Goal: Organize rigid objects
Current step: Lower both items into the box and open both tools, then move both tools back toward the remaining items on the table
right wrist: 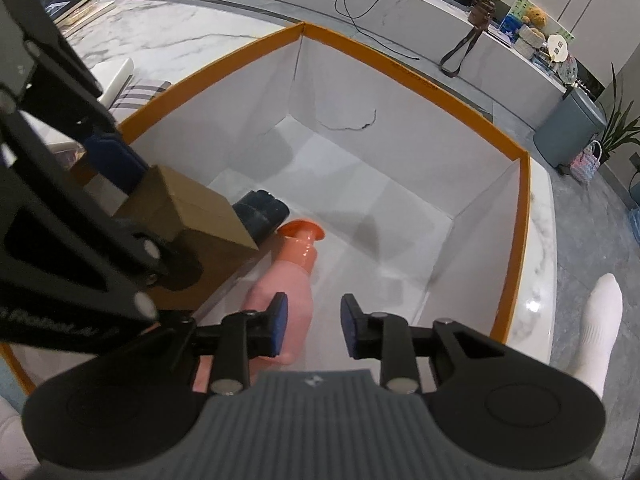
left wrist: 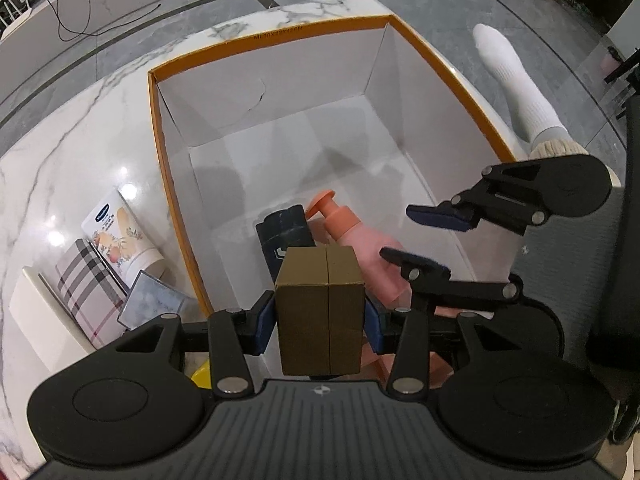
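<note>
My left gripper [left wrist: 320,316] is clamped on a small brown cardboard box [left wrist: 322,308], one blue pad on each side, and I hold it above the near end of the big orange-rimmed carton [left wrist: 160,168]. The underside of the brown box is hidden from me, and in the left wrist view its body covers part of what lies beneath.

Below it, on the carton's white floor, a pink pump bottle [left wrist: 360,240] lies on its side with its orange pump head pointing toward the far wall, and a dark blue ribbed object [left wrist: 284,236] lies just beside it; I cannot make out what that dark thing is, and whether the two touch is unclear. The right wrist view shows more of the bottle's length, though my own finger cuts off its base there.

My right gripper [right wrist: 314,326] has its fingers apart, holding nothing, hovering over the carton near the bottle.

Only the left wrist view shows the things outside the carton on the marble counter [left wrist: 60,152]: a cream tube with a blue logo [left wrist: 120,236], a plaid-patterned box [left wrist: 92,288], a small grey tile-like piece [left wrist: 154,300] and a white block [left wrist: 40,320], crowded together; a yellow scrap [left wrist: 200,376] is mostly hidden behind my gripper. A white-socked foot [left wrist: 516,84] shows beyond the counter.
</note>
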